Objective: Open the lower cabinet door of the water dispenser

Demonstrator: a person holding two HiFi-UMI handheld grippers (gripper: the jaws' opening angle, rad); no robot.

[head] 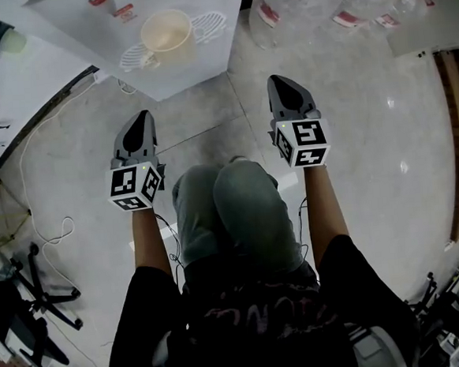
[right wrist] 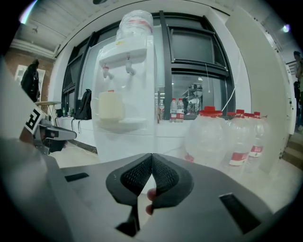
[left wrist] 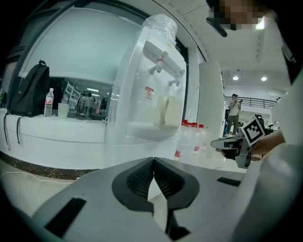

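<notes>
- Water dispenser (head: 192, 59): a white floor-standing unit at the far side of the scene, straight ahead of the person, with a clear bottle upturned on its top in both gripper views.
- A cream cup (head: 166, 31) stands on its drip tray (head: 205, 26), under the two taps.
- Its lower cabinet door (right wrist: 124, 142) is the plain white front below the tray. No gap shows there, and its bottom part is hidden behind the gripper bodies.
- Left gripper (head: 140, 118): near side of the dispenser, to the left, clear of it and pointing towards it. Its jaws are clenched tip to tip with nothing between them.
- Right gripper (head: 282, 82): to the right, slightly further forward than the left one and also apart from the dispenser. Its jaws are pressed together and empty.
- The person's knees (head: 231, 206) in grey-green trousers lie between the two grippers, above a pale tiled floor (head: 369, 144).
- Clear water jugs (right wrist: 215, 132) with red caps stand on the floor just right of the dispenser.
- A black backpack (left wrist: 29, 90) rests on a white counter (left wrist: 57, 134) to the far left.
</notes>
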